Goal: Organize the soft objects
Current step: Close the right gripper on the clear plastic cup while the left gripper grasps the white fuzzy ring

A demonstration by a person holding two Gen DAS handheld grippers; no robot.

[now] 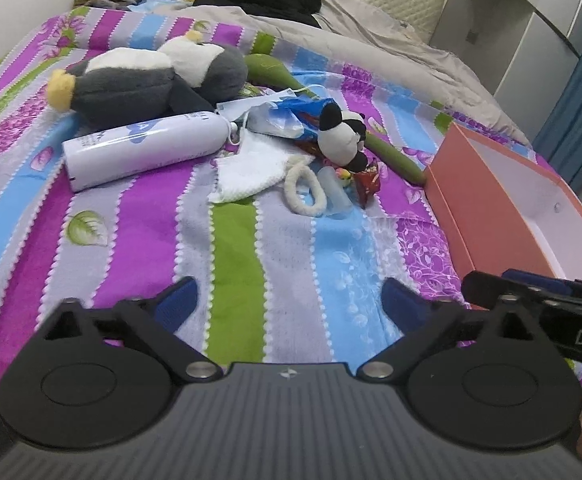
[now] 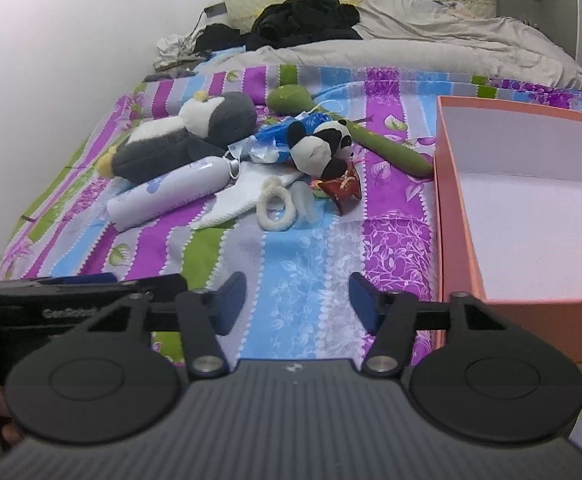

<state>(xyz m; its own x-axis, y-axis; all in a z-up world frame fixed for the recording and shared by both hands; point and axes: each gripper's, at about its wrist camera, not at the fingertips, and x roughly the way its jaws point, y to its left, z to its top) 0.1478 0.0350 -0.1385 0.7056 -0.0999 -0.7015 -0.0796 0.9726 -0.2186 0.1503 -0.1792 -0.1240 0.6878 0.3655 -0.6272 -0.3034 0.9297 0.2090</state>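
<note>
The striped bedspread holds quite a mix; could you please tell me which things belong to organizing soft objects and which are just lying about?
For the job:
grey and white plush penguin
small plush panda
white fluffy loop
white towel
open orange box

Lying about:
white bottle
blue plastic bag
red wrapper

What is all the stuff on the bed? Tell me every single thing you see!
penguin plush: one, grey, white and yellow, lying far left on the blanket
panda plush: one, black and white, middle of the pile
bottle: one, white with blue print, lying beside the penguin
green plush stick: one, green, lying behind the panda toward the box
white cloth: one, white, beside the bottle
fluffy loop: one, cream, in front of the cloth
blue wrapper: one, blue and clear, behind the panda
red packet: one, red, in front of the panda
box: one, orange, white inside, empty, right side
dark clothes: a heap, black, by the headboard
blanket: one, striped
left gripper: open, empty
right gripper: open, empty
</note>
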